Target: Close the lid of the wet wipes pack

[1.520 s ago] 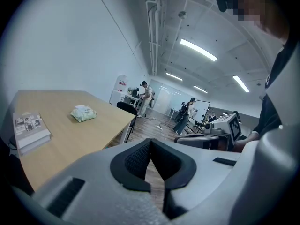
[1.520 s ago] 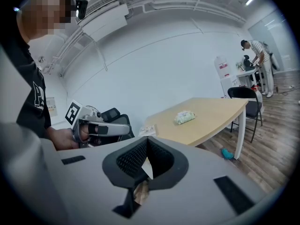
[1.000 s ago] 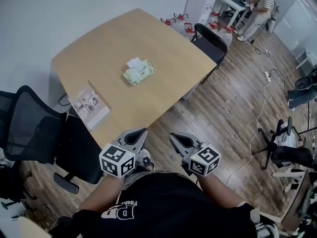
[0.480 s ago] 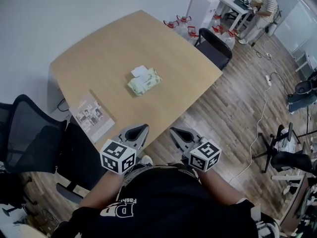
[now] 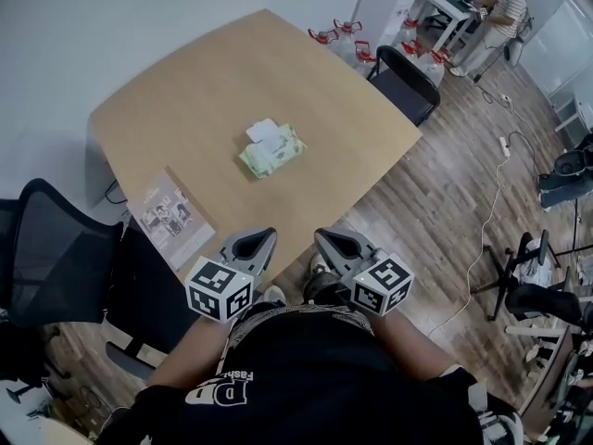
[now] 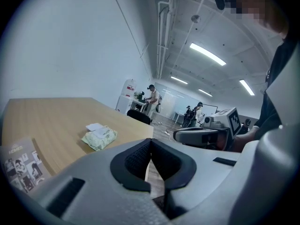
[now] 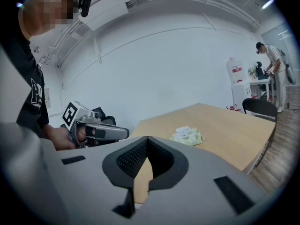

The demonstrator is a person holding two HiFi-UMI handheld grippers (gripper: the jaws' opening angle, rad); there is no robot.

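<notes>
The pale green wet wipes pack (image 5: 271,149) lies near the middle of the wooden table (image 5: 195,91), with its white lid flap (image 5: 262,130) turned open toward the far side. Both grippers are held side by side at the table's near edge, well short of the pack. My left gripper (image 5: 252,246) is shut with nothing in it, and my right gripper (image 5: 332,242) is shut and empty too. The pack (image 6: 100,137) shows beyond the left gripper (image 6: 151,156), to the left of it. In the right gripper view the pack (image 7: 188,136) lies beyond my right gripper (image 7: 146,158), to the right.
A printed booklet (image 5: 170,215) lies at the table's near left edge. A black office chair (image 5: 56,248) stands left of me, another black chair (image 5: 408,82) at the far right corner. Red-capped water jugs (image 5: 338,40), a person at a desk (image 5: 500,3) and floor cables (image 5: 491,202) lie beyond.
Both grippers have come forward toward the table's near edge, still side by side and shut. The wipes pack has not moved on the table.
</notes>
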